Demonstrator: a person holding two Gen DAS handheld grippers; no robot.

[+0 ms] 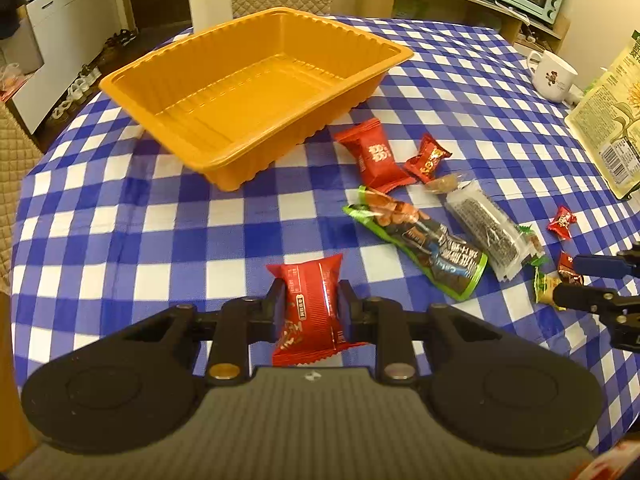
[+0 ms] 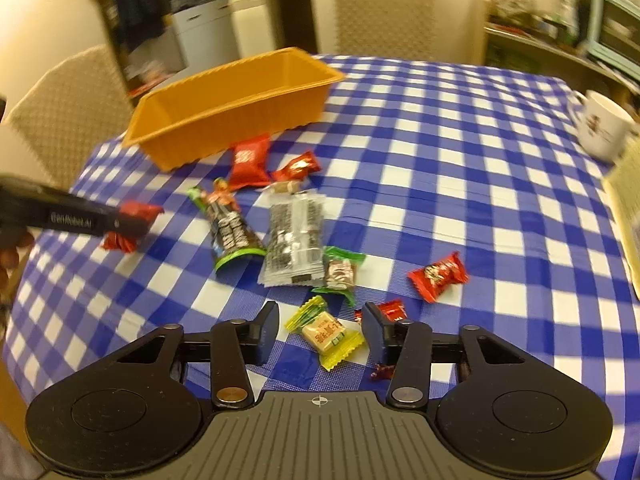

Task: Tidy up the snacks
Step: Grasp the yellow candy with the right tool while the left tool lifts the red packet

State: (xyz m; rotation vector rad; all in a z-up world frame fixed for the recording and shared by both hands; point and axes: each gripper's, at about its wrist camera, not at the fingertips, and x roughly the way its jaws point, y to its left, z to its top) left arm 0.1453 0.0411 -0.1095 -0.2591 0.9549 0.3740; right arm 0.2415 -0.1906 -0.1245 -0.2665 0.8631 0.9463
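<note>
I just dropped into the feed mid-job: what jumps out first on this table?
The big empty orange tray sits at the far left of the blue-checked tablecloth. The left gripper is shut on a red snack packet in front of it. The right gripper straddles a yellow-wrapped candy, pads not touching.

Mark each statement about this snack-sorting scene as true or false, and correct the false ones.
1. The orange tray already holds several snacks. False: it is empty.
2. The left gripper is clamped on a red snack packet. True.
3. The right gripper has its pads pressed on the yellow-wrapped candy. False: the candy lies between the jaws, untouched.
4. A white mug stands on the checked tablecloth. True.
5. The clear packet of dark snack lies inside the tray. False: it lies on the cloth.
</note>
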